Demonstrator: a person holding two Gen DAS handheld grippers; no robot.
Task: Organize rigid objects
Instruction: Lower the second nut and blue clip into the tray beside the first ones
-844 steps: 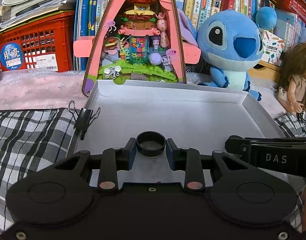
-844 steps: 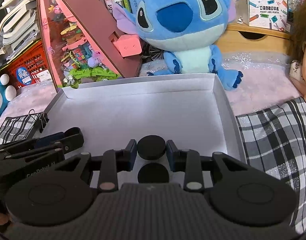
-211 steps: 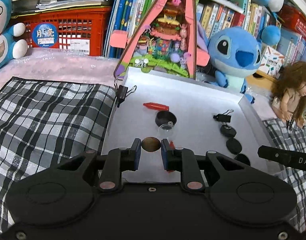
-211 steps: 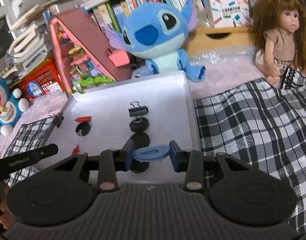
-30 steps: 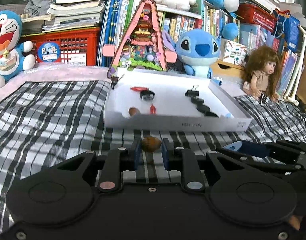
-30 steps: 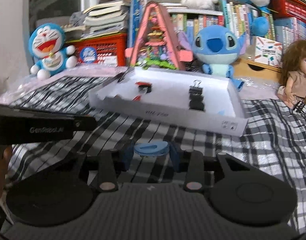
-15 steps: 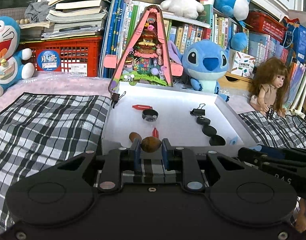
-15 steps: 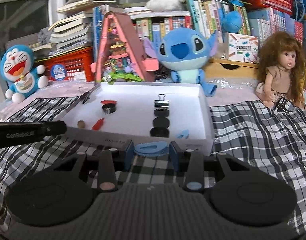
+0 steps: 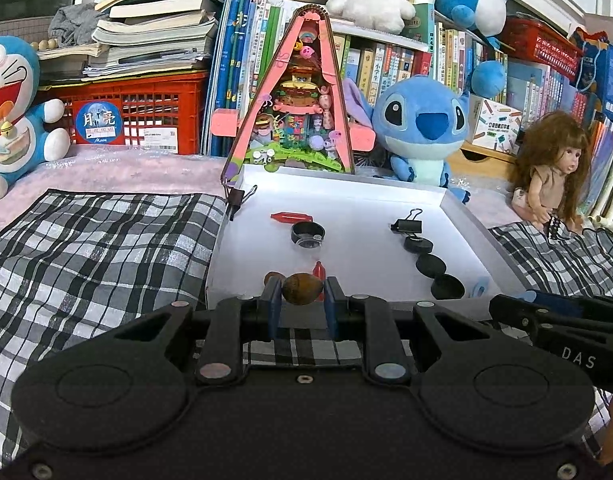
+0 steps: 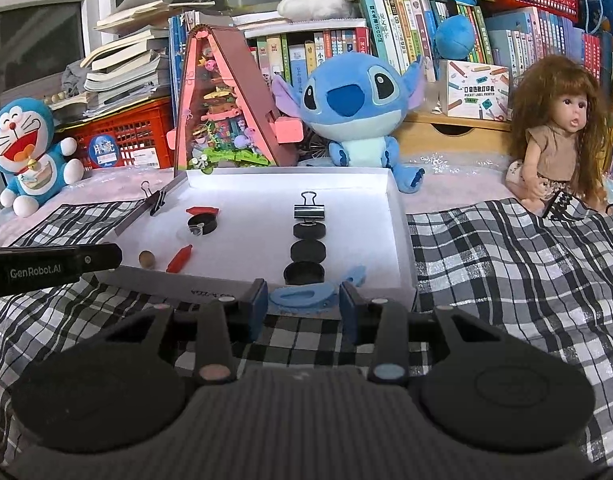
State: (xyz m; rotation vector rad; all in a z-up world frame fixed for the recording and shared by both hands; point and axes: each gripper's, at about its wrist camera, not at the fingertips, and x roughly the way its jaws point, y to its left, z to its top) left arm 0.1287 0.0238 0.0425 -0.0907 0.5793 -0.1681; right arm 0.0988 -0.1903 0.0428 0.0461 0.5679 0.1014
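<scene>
My left gripper is shut on a brown oval nut, held just before the near wall of the white tray. My right gripper is shut on a flat blue plastic clip at the tray's near right corner. Inside the tray lie a red piece, a black cap, a second brown nut, another red piece, a black binder clip, three black discs in a row, and a blue clip.
The tray rests on a plaid cloth. A binder clip grips its far left corner. Behind stand a pink triangular toy house, a blue plush, a doll, a red crate and bookshelves.
Both grippers have moved closer to the tray, which now fills more of each view; each still carries its object. In the last half second little has shifted.
</scene>
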